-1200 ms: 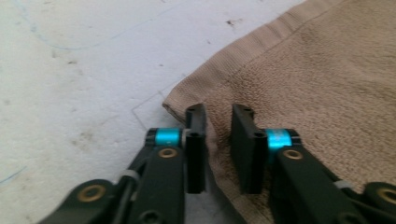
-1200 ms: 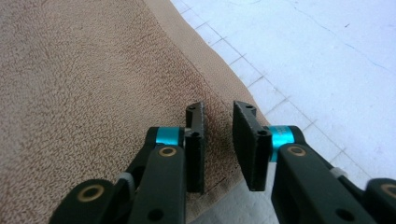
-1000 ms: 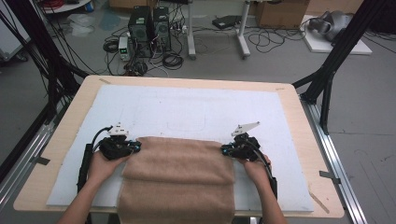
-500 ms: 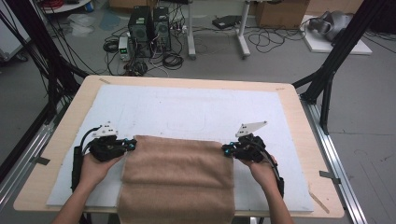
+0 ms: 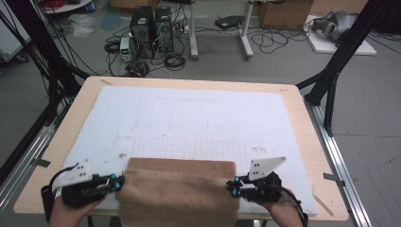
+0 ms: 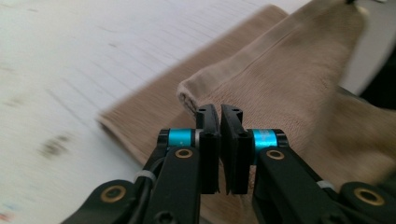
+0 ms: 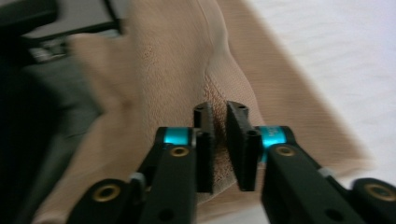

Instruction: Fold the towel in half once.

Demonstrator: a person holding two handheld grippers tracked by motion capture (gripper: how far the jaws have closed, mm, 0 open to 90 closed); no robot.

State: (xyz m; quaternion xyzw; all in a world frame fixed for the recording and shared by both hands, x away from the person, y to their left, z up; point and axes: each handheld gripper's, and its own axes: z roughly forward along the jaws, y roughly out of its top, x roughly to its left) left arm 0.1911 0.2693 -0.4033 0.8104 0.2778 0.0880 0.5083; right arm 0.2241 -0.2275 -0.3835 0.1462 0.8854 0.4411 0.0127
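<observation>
tan towel held at both ends near the worktop's front edge

high view: a folded tan towel (image 5: 177,189) lies at the bottom centre of the frame, on the white mat (image 5: 198,118) that covers the wooden worktop (image 5: 307,142), and its near part hangs over the front edge. the left tongs (image 5: 115,181) sit at the towel's left end in the lower left of the frame, the right tongs (image 5: 231,185) at its right end in the lower right. a hand (image 5: 71,213) comes in from the bottom edge behind the left tongs. on the floor at the top of the frame stand computer towers (image 5: 151,26) among cables.

left gripper view: the left tongs (image 6: 219,116) rise from the bottom centre, their jaws a narrow slit apart, having just been opening a little. a raised corner of the towel (image 6: 280,88) stands right at the jaw tips; whether cloth is still pinched between them cannot be told. the rest of the towel fills the right half, the mat (image 6: 70,70) the left.

right gripper view: the right tongs (image 7: 220,114) rise from the bottom centre, jaws slightly parted and just been opening. a fold of the towel (image 7: 187,56) runs down between them, and the pads do not visibly press on it. the mat (image 7: 336,60) shows in the upper right.
</observation>
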